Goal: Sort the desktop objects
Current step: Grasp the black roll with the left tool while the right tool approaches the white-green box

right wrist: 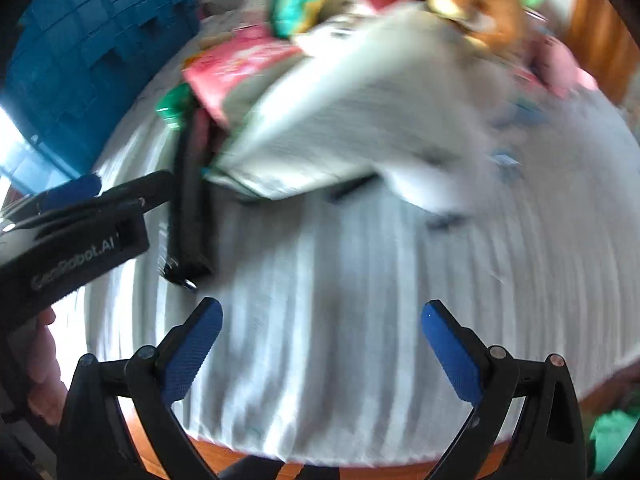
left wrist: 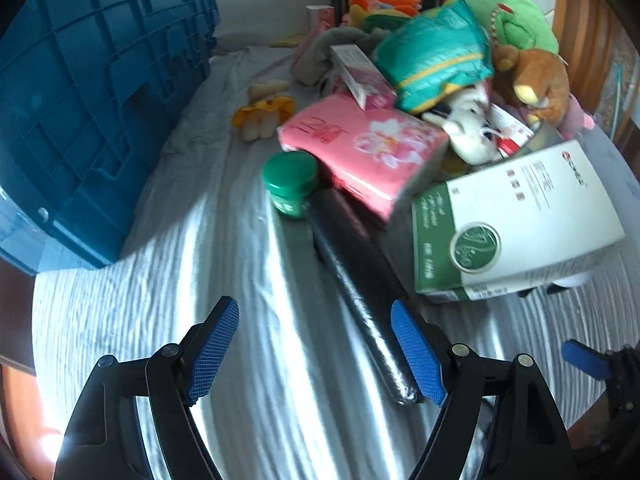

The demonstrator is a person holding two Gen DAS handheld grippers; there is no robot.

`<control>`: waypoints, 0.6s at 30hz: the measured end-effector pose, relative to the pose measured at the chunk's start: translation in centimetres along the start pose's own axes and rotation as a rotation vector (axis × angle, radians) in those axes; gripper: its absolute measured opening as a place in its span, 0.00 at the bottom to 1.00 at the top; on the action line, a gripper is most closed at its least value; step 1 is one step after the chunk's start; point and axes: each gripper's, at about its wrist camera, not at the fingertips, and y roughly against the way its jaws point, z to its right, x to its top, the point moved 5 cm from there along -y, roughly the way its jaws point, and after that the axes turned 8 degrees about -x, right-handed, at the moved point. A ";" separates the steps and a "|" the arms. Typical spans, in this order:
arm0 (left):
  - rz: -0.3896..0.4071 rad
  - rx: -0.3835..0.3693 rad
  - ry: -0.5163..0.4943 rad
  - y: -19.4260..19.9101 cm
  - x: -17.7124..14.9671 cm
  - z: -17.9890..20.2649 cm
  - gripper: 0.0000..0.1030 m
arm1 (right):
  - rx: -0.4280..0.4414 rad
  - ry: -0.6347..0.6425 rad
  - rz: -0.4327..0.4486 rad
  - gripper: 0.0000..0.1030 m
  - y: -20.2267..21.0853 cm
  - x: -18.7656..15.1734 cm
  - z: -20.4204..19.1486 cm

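Both the left gripper [left wrist: 316,354] and right gripper [right wrist: 322,354] hung spread, gripping nothing; the black roll [left wrist: 360,292] at frame center could've rolled away if nudged.

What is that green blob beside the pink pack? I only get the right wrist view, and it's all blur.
Observer: A small jar with a green lid, standing on the cloth beside the pink tissue pack.
Operator: And the big white slab?
Observer: A white and green box with a round green logo, lying tilted.
Operator: Is the left gripper holding anything?
Observer: No. The left gripper has its jaws open; a black roll ends just inside one pad.
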 end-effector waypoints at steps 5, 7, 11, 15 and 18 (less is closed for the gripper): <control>-0.069 -0.035 0.041 -2.1 -0.6 2.3 0.77 | -0.043 -0.051 -0.008 0.99 -0.3 -0.4 3.6; -0.086 -0.019 0.050 -3.0 -1.0 2.8 0.66 | -0.040 -0.047 -0.005 0.99 -0.3 -0.2 4.3; -0.063 0.018 0.053 -2.0 -1.7 2.1 0.37 | -0.010 -0.030 0.013 0.99 0.4 0.5 5.0; -0.077 0.076 0.048 -0.6 -3.3 -0.2 0.34 | 0.061 -0.007 0.063 0.99 2.2 1.8 3.7; -0.093 0.108 0.059 -0.2 -4.2 -2.1 0.34 | 0.105 -0.016 0.126 0.99 4.4 3.3 3.0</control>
